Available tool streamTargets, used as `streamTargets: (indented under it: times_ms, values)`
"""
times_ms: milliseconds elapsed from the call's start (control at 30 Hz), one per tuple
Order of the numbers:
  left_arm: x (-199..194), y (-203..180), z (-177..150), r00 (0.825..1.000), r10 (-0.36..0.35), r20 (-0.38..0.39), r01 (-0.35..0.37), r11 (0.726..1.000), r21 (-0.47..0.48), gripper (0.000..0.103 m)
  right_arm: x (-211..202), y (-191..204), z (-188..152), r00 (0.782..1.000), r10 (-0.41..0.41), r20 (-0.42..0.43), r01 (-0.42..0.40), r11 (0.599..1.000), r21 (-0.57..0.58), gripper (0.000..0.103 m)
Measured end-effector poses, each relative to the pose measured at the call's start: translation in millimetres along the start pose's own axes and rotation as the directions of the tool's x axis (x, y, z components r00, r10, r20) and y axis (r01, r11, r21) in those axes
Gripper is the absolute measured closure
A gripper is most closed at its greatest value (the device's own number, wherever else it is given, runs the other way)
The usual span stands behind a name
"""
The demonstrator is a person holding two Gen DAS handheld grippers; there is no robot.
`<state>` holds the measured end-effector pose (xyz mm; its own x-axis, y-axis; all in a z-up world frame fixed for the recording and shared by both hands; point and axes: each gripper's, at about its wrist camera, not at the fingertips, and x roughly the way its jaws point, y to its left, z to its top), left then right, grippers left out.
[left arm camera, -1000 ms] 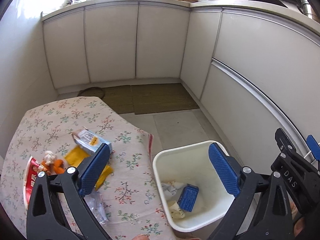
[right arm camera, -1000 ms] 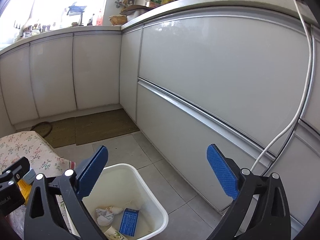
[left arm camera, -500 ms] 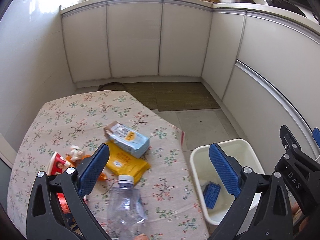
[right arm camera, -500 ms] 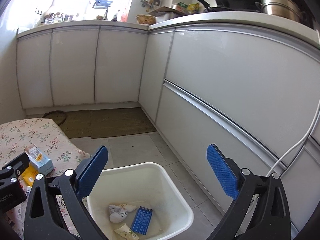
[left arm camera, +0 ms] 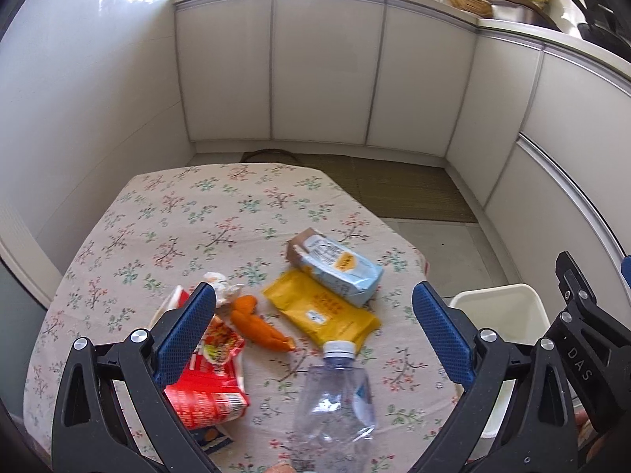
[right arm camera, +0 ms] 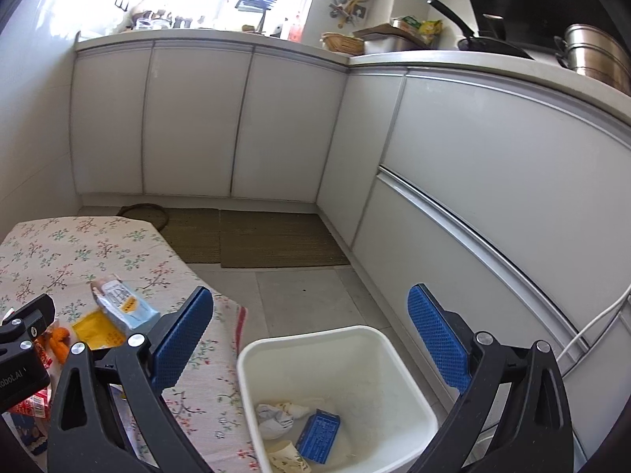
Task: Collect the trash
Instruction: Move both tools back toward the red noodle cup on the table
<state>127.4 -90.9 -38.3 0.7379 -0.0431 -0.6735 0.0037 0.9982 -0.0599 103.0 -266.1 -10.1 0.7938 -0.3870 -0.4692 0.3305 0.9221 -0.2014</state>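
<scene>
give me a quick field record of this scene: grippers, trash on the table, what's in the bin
left gripper: open, holding nothing, above the table trash
right gripper: open, holding nothing, above the bin
table: floral cloth
on table: clear plastic bottle, yellow packet, light blue carton, orange peel, red snack wrapper, crumpled white scrap
bin: white, on the floor beside the table
in bin: blue box, crumpled tissue, a printed paper scrap

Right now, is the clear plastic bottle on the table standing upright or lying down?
Lying down. The clear plastic bottle rests on its side on the floral tablecloth, its capped neck pointing toward the yellow packet.
</scene>
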Motion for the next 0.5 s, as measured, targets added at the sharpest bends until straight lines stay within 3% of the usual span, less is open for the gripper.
streamTargets:
  times_ms: [500]
  values:
    - [7.7,82.1,-7.3,0.993,0.092,-0.070,-0.100,0.989,-0.110,0.007,-9.8,74.9,5.0,0.992,0.123,0.004,-0.122,0.989,-0.078,0.007]
